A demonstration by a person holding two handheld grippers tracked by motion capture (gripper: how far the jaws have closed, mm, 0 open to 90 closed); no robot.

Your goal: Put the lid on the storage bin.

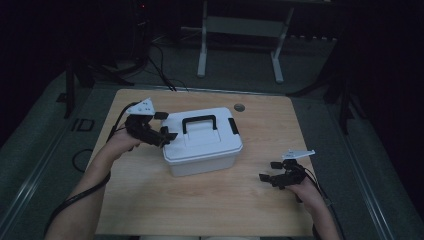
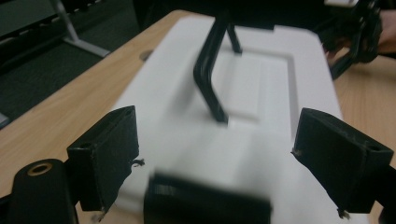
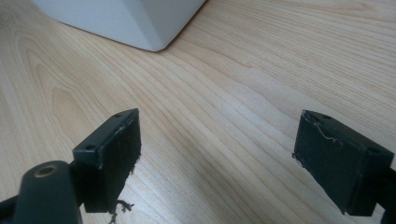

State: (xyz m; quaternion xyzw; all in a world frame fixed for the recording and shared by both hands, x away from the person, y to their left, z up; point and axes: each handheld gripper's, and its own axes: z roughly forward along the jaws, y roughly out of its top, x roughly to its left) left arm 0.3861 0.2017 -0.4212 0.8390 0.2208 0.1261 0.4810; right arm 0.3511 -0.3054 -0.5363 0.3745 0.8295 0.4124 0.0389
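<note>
One white box mid-bench, lid on, one black handle upright, a black latch at each end. Left tool level at the box's left end, released, jaws wide either side of the near latch. Right tool low over bare wood, well apart from the box, released, nothing between.

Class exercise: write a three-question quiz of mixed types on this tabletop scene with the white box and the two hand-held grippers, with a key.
1. True or false: the black handle on the white box stands upright.
2. Which gripper is at the box's end latch? A) left gripper B) right gripper
3. What lies under the right gripper's open jaws?

Key: 1 true; 2 A; 3 the bare wooden table.
</note>
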